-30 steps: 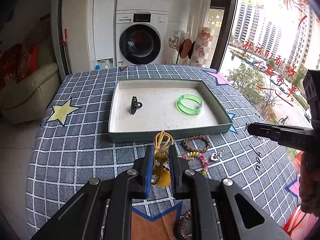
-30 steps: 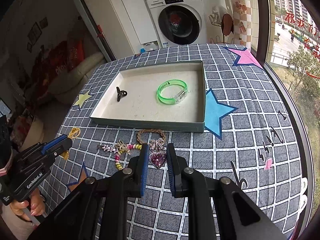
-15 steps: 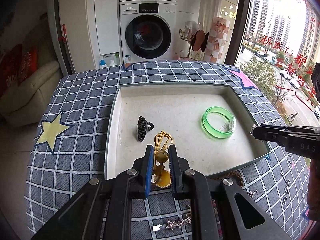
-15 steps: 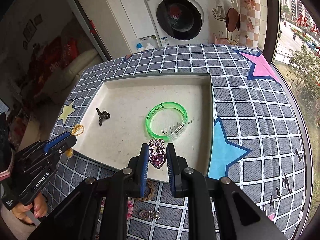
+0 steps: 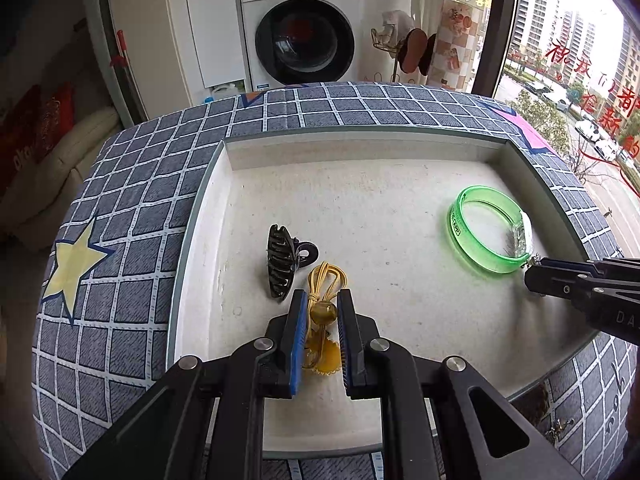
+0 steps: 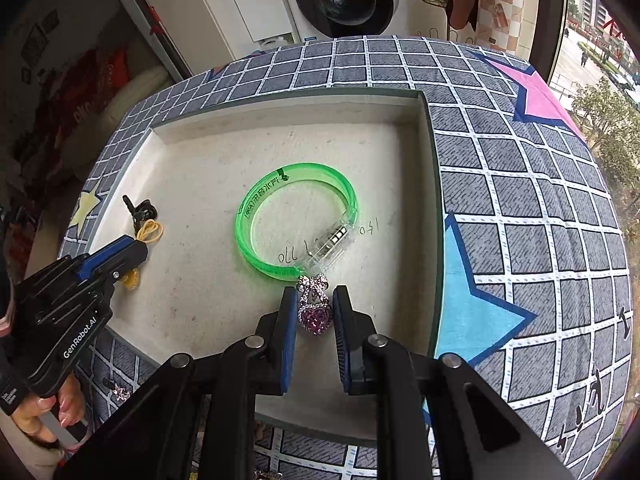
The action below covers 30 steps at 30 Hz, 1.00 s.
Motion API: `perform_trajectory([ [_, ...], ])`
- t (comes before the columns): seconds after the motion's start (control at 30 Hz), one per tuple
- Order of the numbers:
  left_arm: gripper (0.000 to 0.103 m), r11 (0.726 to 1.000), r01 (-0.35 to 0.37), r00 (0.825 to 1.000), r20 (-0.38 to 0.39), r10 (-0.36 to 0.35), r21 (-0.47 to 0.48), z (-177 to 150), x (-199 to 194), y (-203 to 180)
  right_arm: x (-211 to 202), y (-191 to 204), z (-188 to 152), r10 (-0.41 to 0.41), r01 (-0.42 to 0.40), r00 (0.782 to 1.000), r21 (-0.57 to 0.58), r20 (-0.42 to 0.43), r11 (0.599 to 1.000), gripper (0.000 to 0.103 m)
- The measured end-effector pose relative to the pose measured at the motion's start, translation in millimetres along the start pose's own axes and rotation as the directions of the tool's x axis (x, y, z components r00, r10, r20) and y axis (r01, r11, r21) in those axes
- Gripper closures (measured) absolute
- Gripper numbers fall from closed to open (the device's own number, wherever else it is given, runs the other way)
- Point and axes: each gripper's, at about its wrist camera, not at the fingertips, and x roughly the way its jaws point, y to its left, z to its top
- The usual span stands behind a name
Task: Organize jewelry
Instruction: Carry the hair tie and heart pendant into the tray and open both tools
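A shallow white tray [image 5: 360, 148] sits on the checked tablecloth. In it lie a black hair claw [image 5: 282, 266] and a green bangle [image 5: 490, 232]. My left gripper [image 5: 322, 304] is low over the tray, shut on a yellow cord ornament [image 5: 322, 312] with an amber bead, just right of the claw. My right gripper [image 6: 316, 312] is shut on a purple heart brooch [image 6: 315, 316] with a rhinestone bow, right at the near side of the bangle [image 6: 296, 228]. Each gripper shows in the other's view: the right one [image 5: 536, 278] and the left one [image 6: 132, 252].
The tray rim [image 6: 434, 216] stands a little above the cloth. More jewelry lies on the cloth in front of the tray, including a star clip [image 6: 120, 390]. A washing machine [image 5: 304, 24] and a window are behind the table.
Both grippers have moved forward and down from the cloth into the tray, each carrying its piece. The ornament now sits beside the claw, the brooch beside the bangle.
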Motion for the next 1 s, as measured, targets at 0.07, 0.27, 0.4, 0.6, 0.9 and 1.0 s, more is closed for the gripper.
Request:
perform_trajectory([
  [0.07,0.075,1.000,-0.017,1.000,-0.003,0.017,-0.001,-0.1,4.7,-0.4,2.8,-0.3,6.1,-0.018,0.018,1.000,-0.004,0.007,1.000,0.084],
  [0.27,0.075,0.999,-0.043,0.999,0.014,0.043,-0.009,4.3,7.8,-2.7,7.9,1.8,16.7,-0.037,0.037,0.999,-0.003,0.026,0.999,0.083],
  [0.4,0.075,0.997,-0.080,0.997,0.021,0.080,-0.008,5.0,5.4,-3.2,7.6,4.7,15.3,-0.040,0.041,0.999,-0.009,0.029,0.999,0.083],
  [0.6,0.075,0.994,-0.105,0.992,0.071,0.105,-0.010,3.7,-14.1,-3.9,-2.5,1.4,10.6,0.008,-0.010,0.999,0.024,0.051,1.000,0.060],
  [0.9,0.069,0.995,-0.099,0.990,0.105,0.097,0.009,2.8,-31.0,-12.0,-27.3,4.4,7.4,0.067,-0.074,0.992,0.061,0.108,0.995,0.037],
  [1.0,0.000,0.992,-0.121,0.979,0.160,0.124,-0.026,0.3,-43.3,-10.7,-35.7,4.2,3.6,0.086,-0.095,0.989,0.075,0.122,0.993,0.030],
])
